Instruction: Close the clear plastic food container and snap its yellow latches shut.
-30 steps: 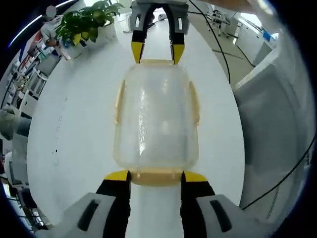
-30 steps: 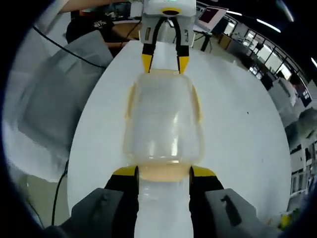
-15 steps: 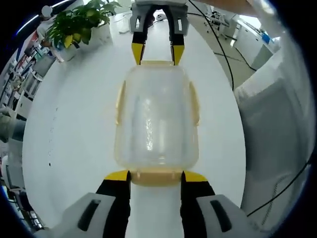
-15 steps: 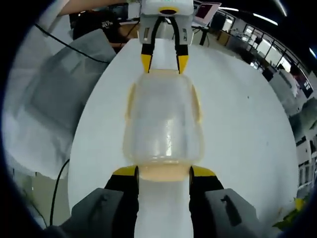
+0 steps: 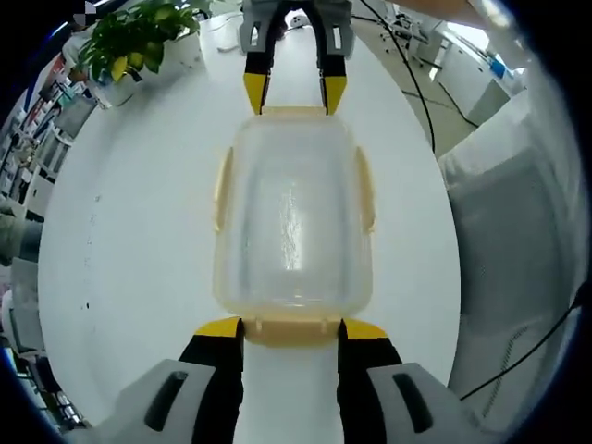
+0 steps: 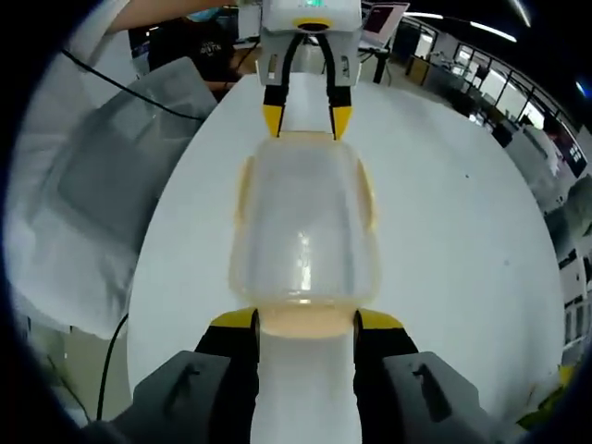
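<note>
Nothing has shifted: both open tools, left tool (image 5: 290, 328) and right tool (image 6: 306, 321), bracket the light, slippery container (image 5: 292, 222) at its end latches, mid-surface (image 5: 139, 231)

Bare white table (image 5: 129, 231) lies open along both long sides of the container (image 5: 292, 217). Its two ends are blocked by the left gripper (image 5: 291, 326) and right gripper (image 5: 294, 91).

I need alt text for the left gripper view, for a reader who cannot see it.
A clear plastic food container with pale yellow latches sits on a round white table, between the left tongs at its near end and the right tongs at its far end. A green potted plant stands behind.
</note>
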The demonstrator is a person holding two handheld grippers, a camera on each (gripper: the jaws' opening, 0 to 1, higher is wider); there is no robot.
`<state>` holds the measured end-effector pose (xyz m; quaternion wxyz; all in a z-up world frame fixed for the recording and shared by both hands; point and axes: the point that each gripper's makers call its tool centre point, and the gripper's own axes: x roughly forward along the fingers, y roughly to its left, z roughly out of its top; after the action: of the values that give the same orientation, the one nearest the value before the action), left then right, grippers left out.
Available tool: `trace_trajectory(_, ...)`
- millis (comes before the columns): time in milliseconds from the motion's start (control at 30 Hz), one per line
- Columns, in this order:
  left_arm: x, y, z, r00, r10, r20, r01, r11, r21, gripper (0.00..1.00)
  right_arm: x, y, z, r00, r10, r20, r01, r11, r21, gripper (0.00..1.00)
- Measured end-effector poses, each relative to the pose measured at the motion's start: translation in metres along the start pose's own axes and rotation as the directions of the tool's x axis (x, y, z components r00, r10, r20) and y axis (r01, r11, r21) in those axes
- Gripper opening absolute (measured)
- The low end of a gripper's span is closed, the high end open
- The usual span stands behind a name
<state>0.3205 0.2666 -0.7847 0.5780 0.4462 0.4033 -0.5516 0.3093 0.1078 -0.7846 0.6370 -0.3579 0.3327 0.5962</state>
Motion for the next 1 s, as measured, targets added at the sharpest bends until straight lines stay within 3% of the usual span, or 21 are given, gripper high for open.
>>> trace_trajectory(400,0.0046,-0.0019,-0.0021,0.999,0.007,-0.039,-0.007,1.0,0.025,0.34,0.0011,0.0006,-0.0016,1.0,0.002,-0.02,-0.002,1.0,0.014,0.36)
trace_trajectory(1000,0.0047,-0.0019,-0.0008,0.999,0.026,-0.037,-0.024,0.999,0.046,0.34,-0.0053,0.0029,-0.0026,1.0,-0.016,-0.011,0.016,0.999,0.047,0.36)
